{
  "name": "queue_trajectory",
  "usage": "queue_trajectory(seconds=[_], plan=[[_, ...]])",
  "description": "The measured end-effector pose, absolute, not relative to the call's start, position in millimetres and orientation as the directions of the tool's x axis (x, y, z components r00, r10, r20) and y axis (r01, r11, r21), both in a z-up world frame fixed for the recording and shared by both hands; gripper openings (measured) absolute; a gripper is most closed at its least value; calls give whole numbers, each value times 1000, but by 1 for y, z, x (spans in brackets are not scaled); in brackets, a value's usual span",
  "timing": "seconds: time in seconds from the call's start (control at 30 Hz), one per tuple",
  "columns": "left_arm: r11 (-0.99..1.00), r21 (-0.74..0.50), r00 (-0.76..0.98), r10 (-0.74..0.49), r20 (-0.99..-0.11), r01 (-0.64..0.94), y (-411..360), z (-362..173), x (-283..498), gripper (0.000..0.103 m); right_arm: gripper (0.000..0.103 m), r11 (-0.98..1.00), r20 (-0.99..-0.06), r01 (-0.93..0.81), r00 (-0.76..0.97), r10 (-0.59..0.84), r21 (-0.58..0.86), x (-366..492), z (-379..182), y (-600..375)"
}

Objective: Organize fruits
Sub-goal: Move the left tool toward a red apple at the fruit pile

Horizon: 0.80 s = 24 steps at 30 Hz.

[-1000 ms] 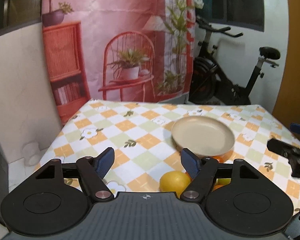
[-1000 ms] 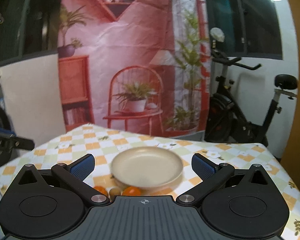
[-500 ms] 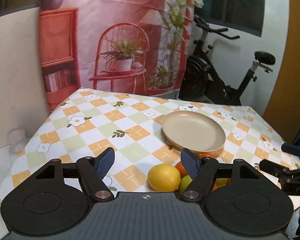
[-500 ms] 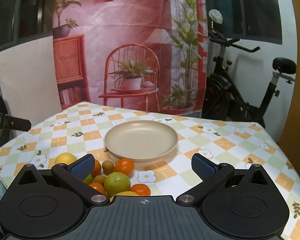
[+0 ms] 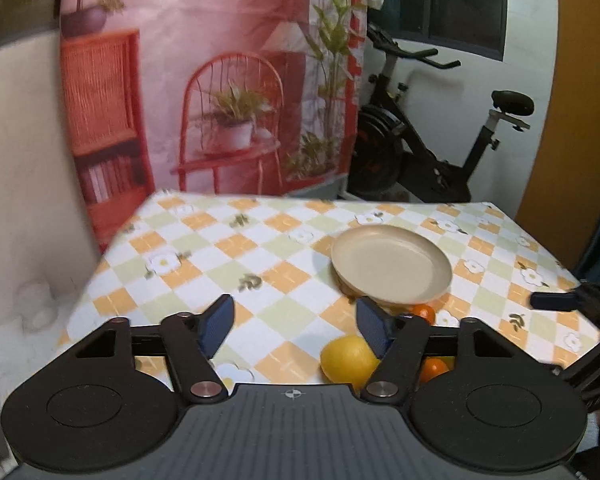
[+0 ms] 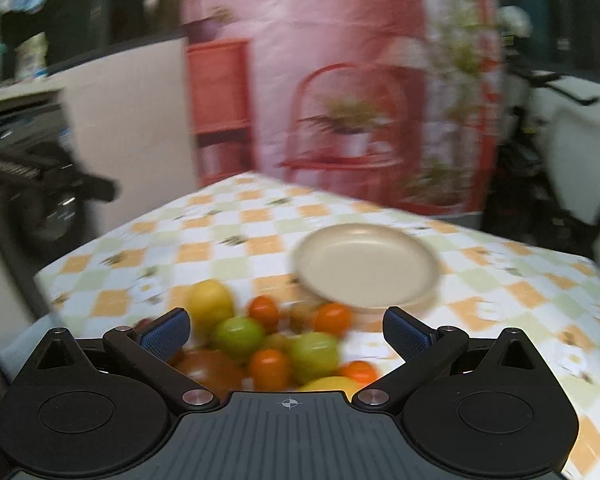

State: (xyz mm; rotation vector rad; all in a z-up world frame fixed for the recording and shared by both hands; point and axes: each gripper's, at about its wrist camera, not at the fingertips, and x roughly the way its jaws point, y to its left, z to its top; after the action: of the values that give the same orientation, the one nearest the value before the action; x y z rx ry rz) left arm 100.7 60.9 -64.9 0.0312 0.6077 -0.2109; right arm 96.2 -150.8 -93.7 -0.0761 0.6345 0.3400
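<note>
Both grippers hung above the checked tablecloth [image 5: 260, 264] with jaws spread wide and nothing between them. Left gripper [image 5: 296, 322] sat over bare cloth, a lemon [image 5: 346, 358] just beside its right finger and small oranges [image 5: 422, 312] partly hidden behind that finger. Right gripper [image 6: 286, 330] hovered over the fruit pile [image 6: 268, 344]: green, orange and yellow pieces bunched together on the cloth, blurred. An empty beige plate [image 6: 366, 264] stood just beyond the pile, none of the fruit on it.
</note>
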Motion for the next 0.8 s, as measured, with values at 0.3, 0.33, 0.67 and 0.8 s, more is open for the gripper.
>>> queue_trajectory(seconds=[0.3,0.33,0.67,0.8], plan=[[962,-88,731,-253,-634,257,58,-100,103,57,77,892,-687,-444,624,373,80,104,-103,-126],[962,-86,730,-255,-635,261,57,-102,103,57,76,886,-697,-458,611,376,77,104,-103,-125],[952,-141,704,-297,-645,273,47,-115,103,54,64,740,-807,-670,468,360,-58,117,-125,-88],[948,-152,694,-308,-651,279,46,-117,104,52,63,709,-825,-702,439,355,-69,117,-129,-79]])
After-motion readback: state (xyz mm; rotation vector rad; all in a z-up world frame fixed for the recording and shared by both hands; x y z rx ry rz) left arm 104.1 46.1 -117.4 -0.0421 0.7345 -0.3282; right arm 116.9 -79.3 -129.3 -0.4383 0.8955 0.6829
